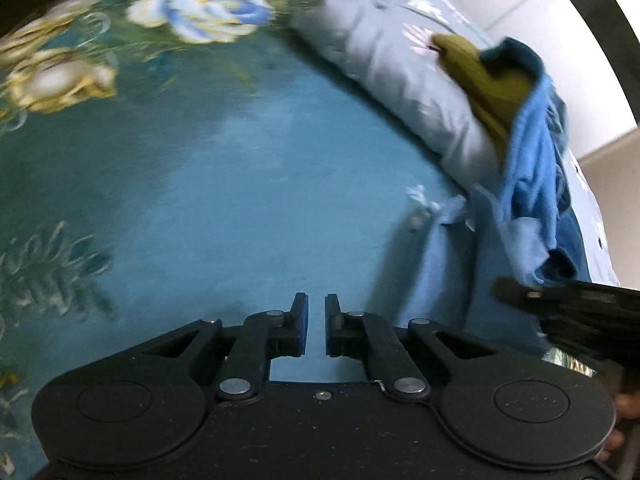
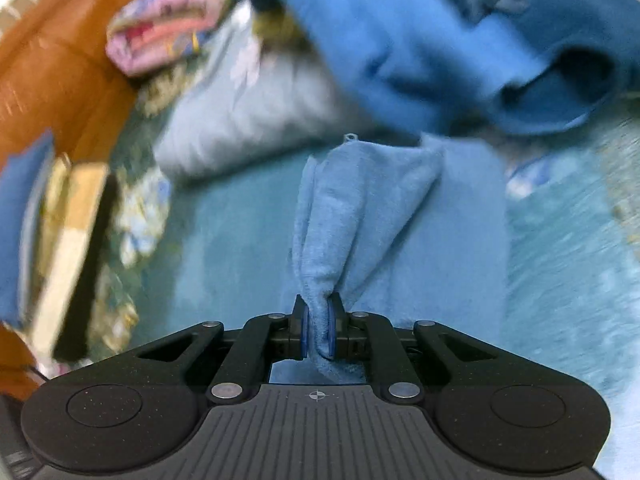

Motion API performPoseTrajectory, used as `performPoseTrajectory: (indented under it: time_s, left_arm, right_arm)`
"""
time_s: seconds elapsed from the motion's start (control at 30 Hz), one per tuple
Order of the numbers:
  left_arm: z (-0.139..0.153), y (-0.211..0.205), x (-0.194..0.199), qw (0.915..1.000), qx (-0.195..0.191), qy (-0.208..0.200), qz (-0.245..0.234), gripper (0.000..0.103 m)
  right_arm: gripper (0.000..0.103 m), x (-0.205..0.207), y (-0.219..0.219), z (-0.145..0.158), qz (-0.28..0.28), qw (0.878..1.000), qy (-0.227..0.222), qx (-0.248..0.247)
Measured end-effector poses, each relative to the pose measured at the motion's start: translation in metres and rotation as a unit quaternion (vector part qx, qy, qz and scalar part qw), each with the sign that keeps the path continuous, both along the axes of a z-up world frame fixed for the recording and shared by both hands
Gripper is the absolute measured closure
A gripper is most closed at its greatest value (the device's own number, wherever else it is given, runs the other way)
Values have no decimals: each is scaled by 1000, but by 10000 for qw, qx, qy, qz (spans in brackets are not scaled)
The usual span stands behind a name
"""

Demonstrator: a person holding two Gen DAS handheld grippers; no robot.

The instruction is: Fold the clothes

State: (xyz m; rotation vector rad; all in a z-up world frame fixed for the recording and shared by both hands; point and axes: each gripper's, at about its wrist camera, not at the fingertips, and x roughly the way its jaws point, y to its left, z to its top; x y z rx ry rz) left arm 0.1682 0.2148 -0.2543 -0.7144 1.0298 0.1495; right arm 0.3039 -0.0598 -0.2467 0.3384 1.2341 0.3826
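The right gripper (image 2: pixel 319 330) clenches a light blue towel (image 2: pixel 360 200) by a bunched edge; the left gripper (image 1: pixel 316 330), jaws slightly parted and empty, should catch the opposite corner and keep the towel taut over the bed (image 1: pixel 200 180).

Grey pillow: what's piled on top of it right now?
On the grey pillow lie an olive-green garment and a bright blue garment that partly overlaps it. Anything beneath those two is covered. The right tool grips a separate light blue towel.
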Motion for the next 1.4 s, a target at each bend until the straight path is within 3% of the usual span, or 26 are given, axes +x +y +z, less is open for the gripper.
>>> performPoseTrajectory:
  time_s: [0.13, 0.2, 0.3, 0.4, 0.57, 0.83, 0.93, 0.97, 1.03, 1.07, 1.1, 1.3, 1.4]
  left_arm:
    - [1, 0, -12, 9999, -94, -64, 14, 91]
    - [2, -5, -15, 9998, -144, -115, -26, 87]
    - [2, -15, -13, 9994, -272, -179, -75, 86]
    - [6, -22, -8, 9980, -472, -372, -186, 77]
    - [18, -44, 9, 9910, -954, -763, -552, 58]
    - [14, -98, 43, 9893, -708, -537, -1156, 46]
    - [9, -109, 50, 9922, -474, -330, -1100, 55]
    - [7, -108, 50, 9928, -497, -357, -1027, 69]
    - [3, -103, 50, 9936, -606, -379, -874, 84]
    - [3, -99, 47, 9940, -630, -417, -795, 97]
    - [2, -95, 43, 9941, -670, -460, -714, 99]
    - [-28, -73, 19, 9957, -808, 73, -447, 96]
    - [-31, -63, 12, 9942, -1026, 18, -333, 80]
  right_arm:
    - [90, -1, 21, -14, 206, 9995, 74, -232]
    - [81, -3, 21, -11, 302, 9995, 84, -102]
    - [79, -6, 12, -1, 376, 9990, 85, 229]
    - [78, -7, -13, 12, 107, 9968, 85, 791]
    - [71, -18, -68, 25, -572, 9955, -112, 749]
    - [69, -51, -120, -9, -1438, 9873, 525, 433]
    - [69, -58, -124, -15, -1505, 9857, 607, 454]
    - [69, -60, -125, -17, -1521, 9853, 629, 467]
    - [70, -60, -125, -19, -1523, 9850, 641, 495]
    - [70, -60, -125, -19, -1511, 9852, 633, 504]
    - [70, -60, -124, -20, -1492, 9855, 629, 513]
    - [67, -60, -119, -34, -1279, 9872, 803, 521]
    - [56, -62, -112, -47, -1079, 9883, 954, 497]
